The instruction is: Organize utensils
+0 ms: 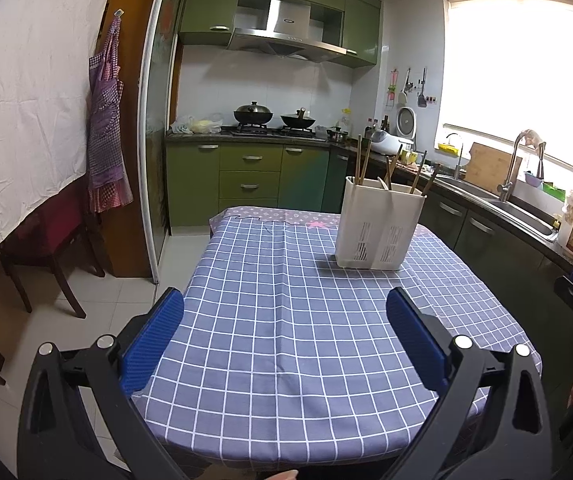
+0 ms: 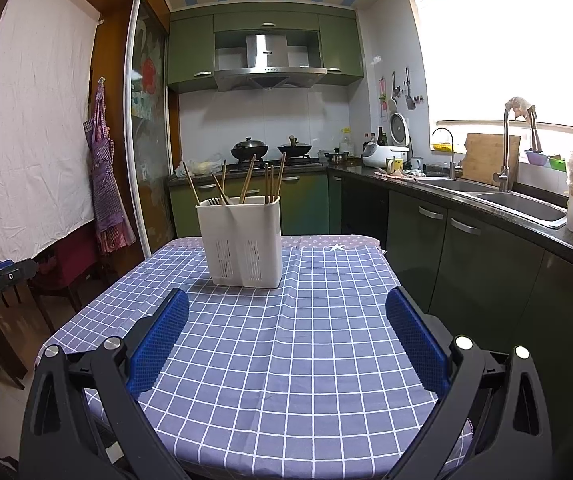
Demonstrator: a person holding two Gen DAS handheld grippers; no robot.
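Two grippers hover over the near edge of the bench [image 2: 286,360], and both are empty. We see the left gripper [image 1: 284,320] with its blue fingers [image 1: 154,340] spread wide apart, nothing between them. The right gripper [image 2: 286,322] is the same: its fingers [image 2: 160,344] stand far from each other and hold nothing.

The task's thing is the white utensil holder [image 2: 242,240]. It stands upright on the checked cloth toward the far side of the bench, with wooden chopsticks [image 2: 248,178] sticking up out of it, their long axis close to vertical and leaning a little in different directions. We think a fork or similar is also inside, but it is too small to tell.

From the left gripper the holder [image 1: 378,228] lies ahead and to the right. From the right gripper it lies ahead and a little to the left, nearly in front. So the holder is between the two lines of view, and we judge the right gripper to be somewhat nearer and better lined up with it.

We see no loose utensils on the cloth. We judge that any coming reach must go forward and rise to meet the stick tops from above, because they stand upright.
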